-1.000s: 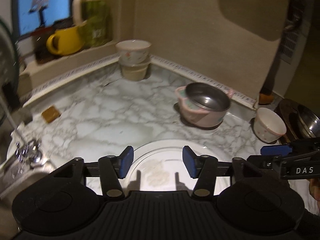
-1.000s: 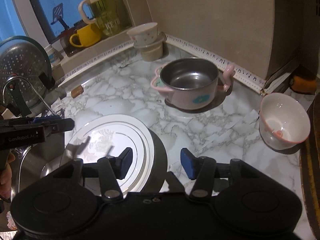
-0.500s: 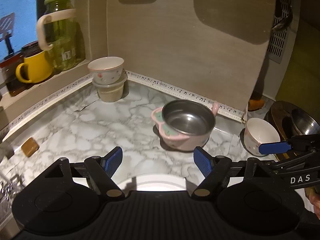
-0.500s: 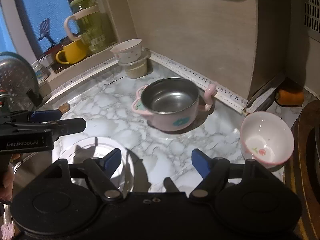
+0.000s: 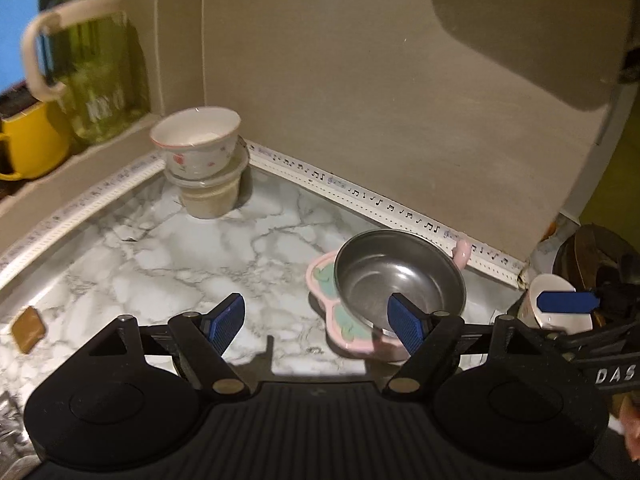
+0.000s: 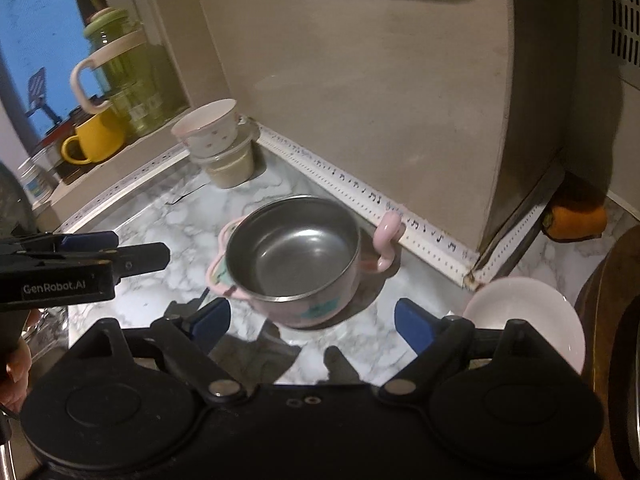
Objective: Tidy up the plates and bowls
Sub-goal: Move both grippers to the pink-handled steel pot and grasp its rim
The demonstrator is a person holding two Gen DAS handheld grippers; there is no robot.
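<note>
A steel bowl with pink handles (image 5: 396, 280) (image 6: 292, 252) sits on the marble counter (image 5: 192, 264), just ahead of both grippers. A white floral bowl (image 5: 196, 142) (image 6: 210, 126) is stacked on a beige container (image 5: 210, 198) in the back corner. A white bowl with a pink rim (image 6: 528, 316) (image 5: 560, 312) stands at the right. My left gripper (image 5: 316, 320) is open and empty, as is my right gripper (image 6: 312, 320). Each gripper shows in the other's view, the right one (image 5: 568, 302) and the left one (image 6: 88, 240).
A green jug (image 5: 92, 64) and a yellow mug (image 5: 28, 140) stand on the window ledge at the left. A small brown block (image 5: 26, 328) lies on the counter's left. An orange object (image 6: 576, 220) sits by the wall at the right. Dark cookware (image 5: 600, 256) is at the far right.
Both grippers have opened wider and moved forward toward the steel bowl. The white plate that lay under them has dropped out of view.
</note>
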